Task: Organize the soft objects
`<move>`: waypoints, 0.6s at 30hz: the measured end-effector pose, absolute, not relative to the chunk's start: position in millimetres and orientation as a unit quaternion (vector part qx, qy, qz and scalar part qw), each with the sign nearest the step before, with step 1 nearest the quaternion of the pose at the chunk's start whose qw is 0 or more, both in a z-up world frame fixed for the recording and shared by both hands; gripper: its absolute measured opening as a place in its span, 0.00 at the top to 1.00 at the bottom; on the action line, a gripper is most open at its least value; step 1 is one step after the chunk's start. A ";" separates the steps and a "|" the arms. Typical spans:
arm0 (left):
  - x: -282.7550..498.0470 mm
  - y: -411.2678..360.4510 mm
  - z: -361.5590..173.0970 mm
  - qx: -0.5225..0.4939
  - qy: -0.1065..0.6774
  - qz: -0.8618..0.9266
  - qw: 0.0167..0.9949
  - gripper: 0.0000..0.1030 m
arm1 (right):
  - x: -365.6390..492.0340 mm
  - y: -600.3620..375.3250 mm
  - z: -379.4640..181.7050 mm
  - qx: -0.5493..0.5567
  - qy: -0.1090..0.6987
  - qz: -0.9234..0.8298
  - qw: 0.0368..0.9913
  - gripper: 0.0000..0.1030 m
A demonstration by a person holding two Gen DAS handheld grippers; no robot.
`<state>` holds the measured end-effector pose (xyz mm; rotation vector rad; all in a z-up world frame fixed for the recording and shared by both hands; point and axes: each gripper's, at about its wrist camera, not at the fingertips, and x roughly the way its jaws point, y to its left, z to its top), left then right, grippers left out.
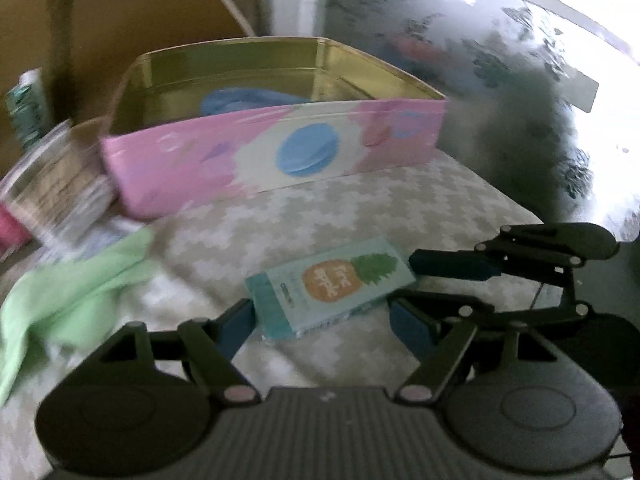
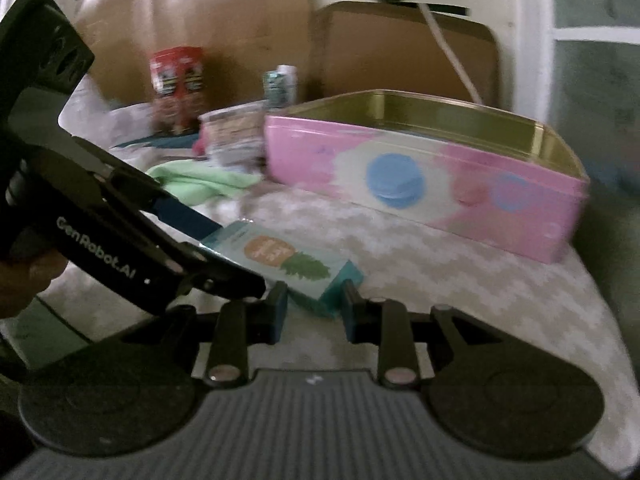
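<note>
Claws meet at the pineapple-print packet [image 1: 332,286] lying on the zigzag-patterned bed [image 1: 360,200]: the left claw [image 1: 324,320] gapes wide around it, while the right claw [image 2: 314,310] stands narrow at its end, grip unclear. Beyond sits an open pink tin [image 1: 272,148]; a green cloth [image 1: 76,292] lies beside it.

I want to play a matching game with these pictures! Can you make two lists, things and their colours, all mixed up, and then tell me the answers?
Things:
1. cloth
2. tin, outside
3. tissue pack
4. carton

Colours:
A. red
B. teal with an orange pineapple
C. light green
D. pink with a blue circle

Pairs: 1-C, 2-D, 3-B, 4-A
</note>
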<state>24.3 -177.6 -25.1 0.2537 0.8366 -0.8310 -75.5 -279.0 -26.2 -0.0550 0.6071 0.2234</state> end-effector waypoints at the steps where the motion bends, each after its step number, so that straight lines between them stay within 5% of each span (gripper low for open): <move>1: 24.1 -184.5 -25.4 0.124 0.392 -0.395 0.822 0.26 | -78.4 -284.9 -26.7 -0.025 0.298 0.101 0.949 0.69; 18: 30.2 -226.9 -26.1 0.153 0.379 -0.396 0.822 0.20 | -92.1 -316.3 -30.4 -0.020 0.284 0.056 0.957 0.64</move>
